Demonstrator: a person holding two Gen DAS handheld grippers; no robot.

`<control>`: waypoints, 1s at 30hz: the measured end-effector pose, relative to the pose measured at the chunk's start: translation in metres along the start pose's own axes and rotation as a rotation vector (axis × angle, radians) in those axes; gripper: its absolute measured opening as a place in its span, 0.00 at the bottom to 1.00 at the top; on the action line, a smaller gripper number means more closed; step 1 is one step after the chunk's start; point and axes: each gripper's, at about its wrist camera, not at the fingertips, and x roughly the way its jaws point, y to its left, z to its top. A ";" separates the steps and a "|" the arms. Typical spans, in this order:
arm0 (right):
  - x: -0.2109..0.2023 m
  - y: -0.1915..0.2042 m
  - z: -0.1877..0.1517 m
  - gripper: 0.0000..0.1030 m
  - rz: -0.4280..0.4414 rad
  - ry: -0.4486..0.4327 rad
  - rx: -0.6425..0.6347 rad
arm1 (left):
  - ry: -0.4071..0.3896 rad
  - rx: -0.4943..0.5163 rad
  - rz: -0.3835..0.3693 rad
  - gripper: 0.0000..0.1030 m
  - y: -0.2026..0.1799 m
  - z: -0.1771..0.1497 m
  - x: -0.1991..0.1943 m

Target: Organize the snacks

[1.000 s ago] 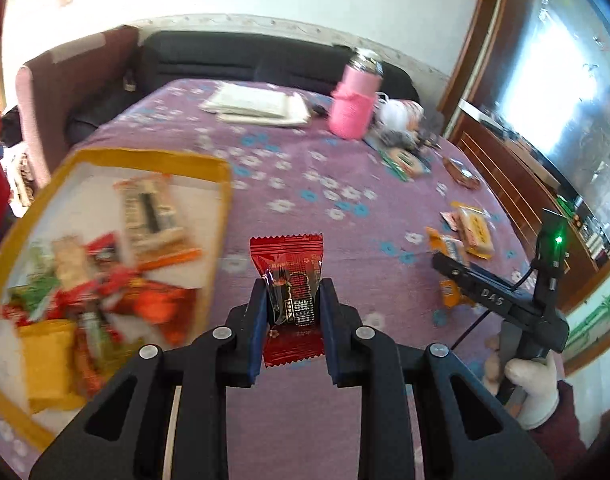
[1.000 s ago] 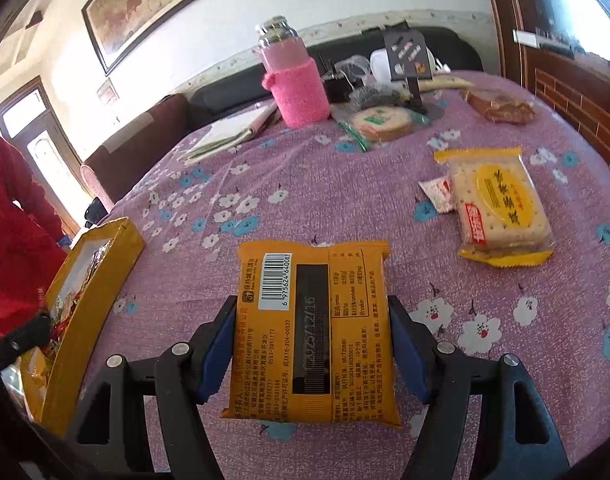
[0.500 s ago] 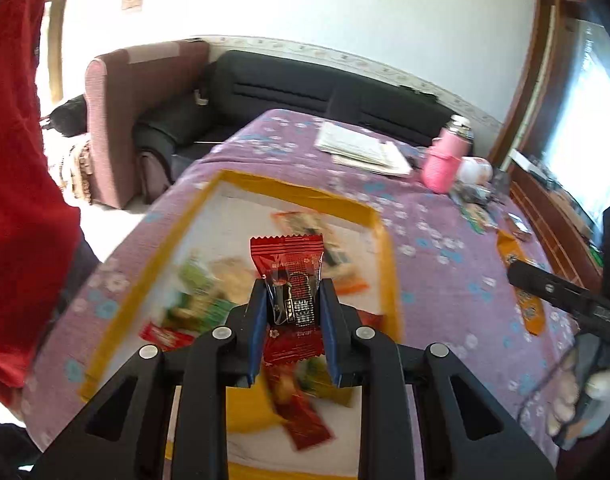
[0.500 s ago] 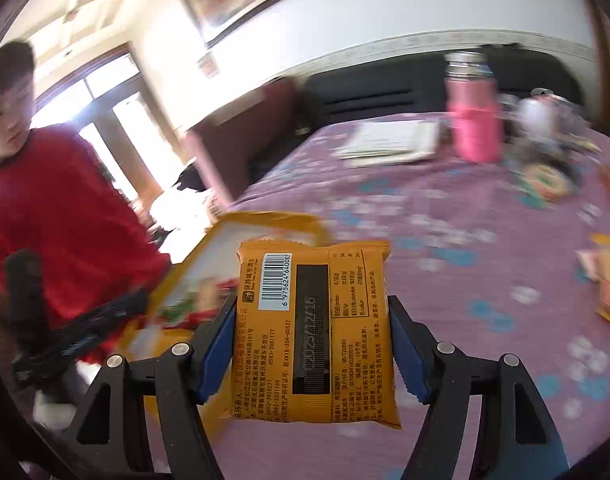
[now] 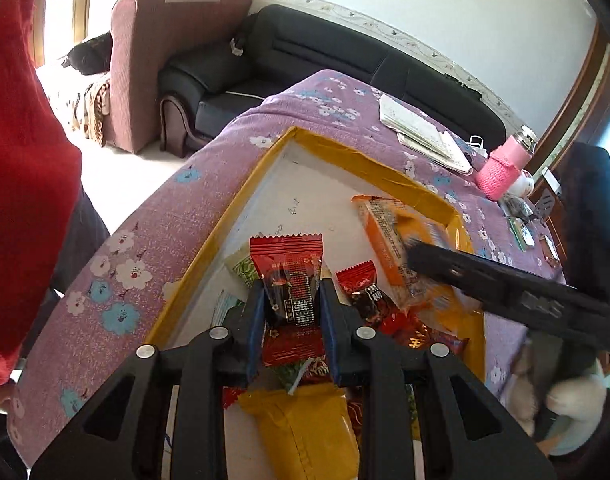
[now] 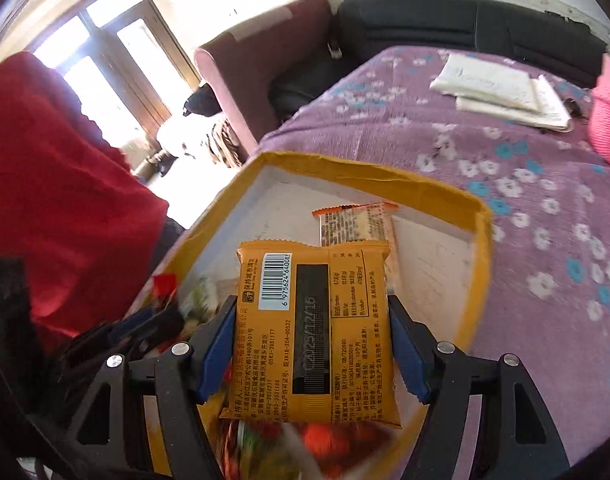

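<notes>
Hovering over the tray (image 5: 389, 178), both grippers loaded; left gripper (image 5: 292, 312), lower centre of the left view, jaws clamped narrow on a red candy (image 5: 287, 276); right gripper (image 6: 311, 344), lower centre of the right view, jaws set wide and gripping an orange pack (image 6: 313, 332) by its side edges; neither snack released yet.

Tray sits on the purple-clothed bench (image 5: 153, 240), yellow rim, white floor; a heap of wrappers (image 5: 385, 320) crowds its near end, lower middle of the left view; an orange-and-white packet (image 6: 355, 224) lies alone further in, mid-frame of the right view; far end of the tray bare.

Judgement: sorting well along, many snacks already in; these two drops pending; whether more snacks wait on the bench, cannot tell; the right-hand stretch is mostly hidden.
</notes>
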 end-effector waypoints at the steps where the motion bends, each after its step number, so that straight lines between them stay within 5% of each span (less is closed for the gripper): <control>1: 0.008 -0.002 0.002 0.69 0.006 0.009 0.009 | 0.002 -0.005 -0.002 0.24 0.001 0.000 0.001; 9: 0.018 -0.010 0.014 0.70 0.097 -0.021 0.097 | -0.022 0.038 0.009 0.46 -0.015 -0.008 -0.014; 15: -0.045 -0.027 -0.018 0.74 0.100 -0.137 0.127 | -0.142 0.111 0.183 0.72 -0.048 -0.032 -0.057; 18: -0.077 -0.034 -0.043 0.74 0.060 -0.183 0.116 | -0.178 0.146 0.229 0.73 -0.065 -0.043 -0.070; 30: -0.171 -0.061 -0.136 0.76 -0.067 -0.313 0.115 | -0.201 0.282 0.205 0.73 -0.140 -0.077 -0.097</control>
